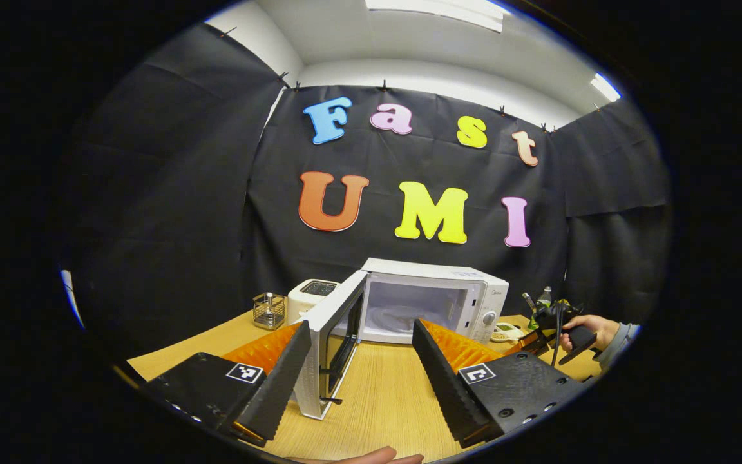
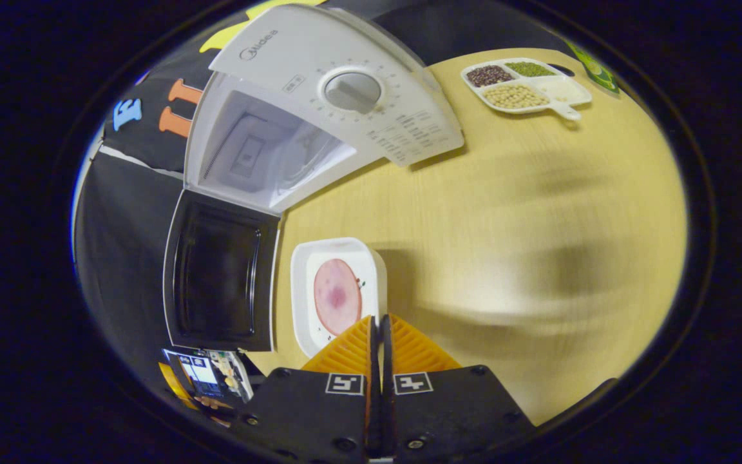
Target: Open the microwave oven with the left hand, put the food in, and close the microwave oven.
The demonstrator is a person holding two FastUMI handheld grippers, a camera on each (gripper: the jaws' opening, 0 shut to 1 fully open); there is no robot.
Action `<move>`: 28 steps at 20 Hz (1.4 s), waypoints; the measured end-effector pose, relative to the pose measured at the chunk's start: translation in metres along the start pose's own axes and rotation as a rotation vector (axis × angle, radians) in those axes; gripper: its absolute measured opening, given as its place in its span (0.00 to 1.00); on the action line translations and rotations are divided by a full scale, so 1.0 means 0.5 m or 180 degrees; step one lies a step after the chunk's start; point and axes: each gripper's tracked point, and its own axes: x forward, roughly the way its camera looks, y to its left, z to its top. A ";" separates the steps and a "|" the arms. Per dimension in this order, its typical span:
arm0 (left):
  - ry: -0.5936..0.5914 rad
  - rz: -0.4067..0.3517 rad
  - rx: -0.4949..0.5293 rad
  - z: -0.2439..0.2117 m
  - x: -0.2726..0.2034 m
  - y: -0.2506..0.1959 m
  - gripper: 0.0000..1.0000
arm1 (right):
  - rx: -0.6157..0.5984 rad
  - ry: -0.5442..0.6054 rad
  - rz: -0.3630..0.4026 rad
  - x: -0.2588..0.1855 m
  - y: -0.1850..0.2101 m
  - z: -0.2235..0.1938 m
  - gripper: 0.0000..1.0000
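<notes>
- My left gripper [image 1: 361, 361] is spread wide, holding nothing, facing the microwave [image 1: 435, 299], door [image 1: 329, 341] swung open.
- My right gripper [image 2: 380, 328] is pinched onto the rim of the white food tray [image 2: 335, 296].

Pretty clearly a mocked-up kitchen corner inside a recording booth, not anybody's real home. Black cloth [image 1: 171, 193] is clipped up as walls on three sides, with plain white wall and ceiling strip lights [image 1: 438, 11] showing above it, very office-like. All the kitchen stuff sits on one light wooden table [image 1: 384, 399]: a white microwave oven [image 1: 438, 299] with its door hanging open, a white toaster [image 1: 310, 296] beside it near the back edge, a small wire caddy [image 1: 268, 310] toward the back left corner, and a divided dish of beans [image 2: 525, 87].
</notes>
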 end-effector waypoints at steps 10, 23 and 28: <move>0.0082 0.0172 0.0054 -0.034 -0.017 0.087 0.94 | 0.1097 -0.1529 0.0851 0.122 0.224 0.153 0.00; -0.0034 -0.0134 0.0257 -0.026 -0.057 0.007 0.94 | 0.1902 -0.3143 0.0597 0.239 0.239 0.356 0.07; -0.0136 -0.0201 0.0216 -0.005 -0.057 0.000 0.94 | 0.1911 -0.3262 0.0588 0.277 0.243 0.380 0.07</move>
